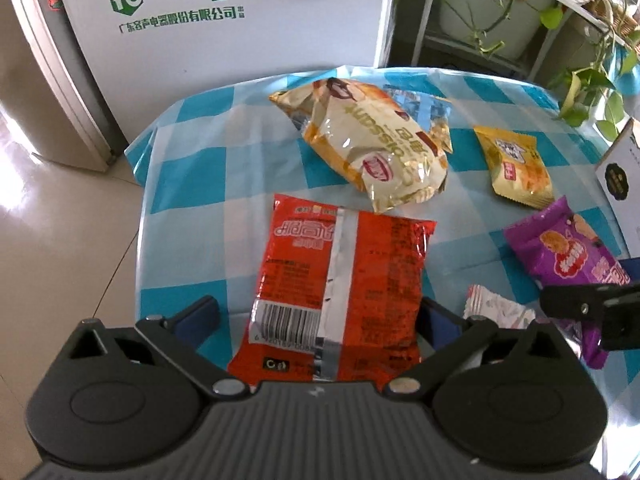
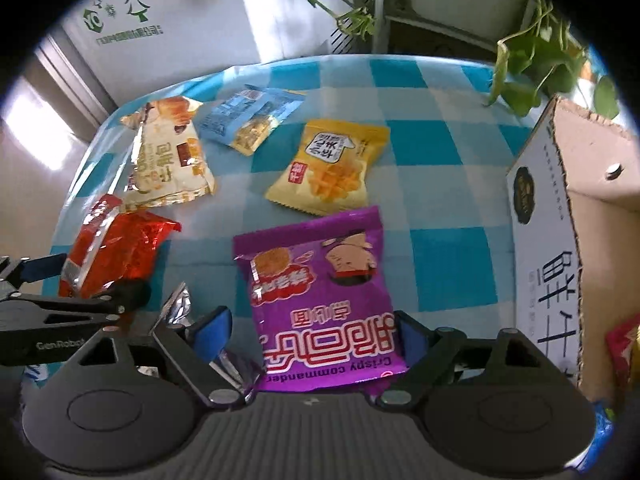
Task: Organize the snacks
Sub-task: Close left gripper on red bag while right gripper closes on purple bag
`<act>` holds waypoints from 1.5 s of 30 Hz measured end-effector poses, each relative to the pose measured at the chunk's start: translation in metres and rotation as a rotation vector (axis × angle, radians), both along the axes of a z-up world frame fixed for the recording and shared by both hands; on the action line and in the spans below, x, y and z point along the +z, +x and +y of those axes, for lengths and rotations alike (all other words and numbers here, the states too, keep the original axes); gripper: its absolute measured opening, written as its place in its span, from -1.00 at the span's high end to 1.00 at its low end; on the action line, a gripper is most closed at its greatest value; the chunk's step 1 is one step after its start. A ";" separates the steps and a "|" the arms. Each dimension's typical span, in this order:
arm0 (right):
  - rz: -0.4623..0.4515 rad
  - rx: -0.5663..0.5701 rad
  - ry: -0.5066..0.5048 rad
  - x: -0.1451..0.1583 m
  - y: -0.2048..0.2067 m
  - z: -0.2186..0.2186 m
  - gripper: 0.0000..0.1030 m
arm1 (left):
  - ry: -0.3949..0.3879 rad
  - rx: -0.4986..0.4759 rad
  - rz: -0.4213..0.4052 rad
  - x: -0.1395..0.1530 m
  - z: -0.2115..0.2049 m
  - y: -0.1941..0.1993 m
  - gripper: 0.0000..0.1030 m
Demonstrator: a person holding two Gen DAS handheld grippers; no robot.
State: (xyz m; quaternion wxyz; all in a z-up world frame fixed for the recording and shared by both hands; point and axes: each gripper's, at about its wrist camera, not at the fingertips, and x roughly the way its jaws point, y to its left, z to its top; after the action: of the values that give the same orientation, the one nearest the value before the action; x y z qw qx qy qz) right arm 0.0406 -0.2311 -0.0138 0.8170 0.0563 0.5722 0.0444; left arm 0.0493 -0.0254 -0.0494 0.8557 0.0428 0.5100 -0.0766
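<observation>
The left gripper (image 1: 318,316) has its jaws spread wide over the blue-and-white checked counter (image 1: 192,184), and the crinkled red foil snack packet (image 1: 340,292) lies flat between them, barcode end nearest the camera; the right blue pad sits at the packet's edge, the left pad stands clear of it, so the jaws straddle the packet without clamping it. Straight ahead of these jaws, past the red packet's far end, lies the puffy cream-and-gold croissant bag (image 1: 372,140), and a pale blue wrapper peeks out behind it. Ahead and to the right of the jaws sits the small yellow waffle packet (image 1: 516,168). The right gripper (image 2: 316,336) likewise has its jaws wide apart, with the glossy purple crisp packet (image 2: 320,300) lying between them, its printed end toward the camera; the right pad is beside the packet's edge, the left pad apart from it, over a small silvery-white wrapper (image 2: 180,308) just left of the jaws. Ahead of these jaws lies the yellow waffle packet, farther ahead and left the light blue biscuit packet (image 2: 248,120). To the right of the jaws stands an open white-sided cardboard box (image 2: 560,240), with the edge of a red packet showing low beside it.
</observation>
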 end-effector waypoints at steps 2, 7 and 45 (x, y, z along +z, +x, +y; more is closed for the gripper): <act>0.004 -0.003 -0.011 -0.001 0.001 0.000 -0.76 | 0.000 0.007 -0.005 0.000 -0.001 -0.001 -1.00; 0.011 0.014 -0.054 -0.006 0.000 0.003 -0.77 | -0.005 0.015 -0.011 0.000 0.000 -0.002 -1.00; -0.102 0.025 -0.060 0.012 0.000 0.007 -0.48 | -0.060 -0.013 -0.056 0.011 0.000 -0.007 -0.35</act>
State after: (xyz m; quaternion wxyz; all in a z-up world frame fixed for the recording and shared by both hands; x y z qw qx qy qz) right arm 0.0401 -0.2246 -0.0020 0.8459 0.0226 0.5314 0.0402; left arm 0.0427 -0.0250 -0.0387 0.8701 0.0228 0.4829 -0.0962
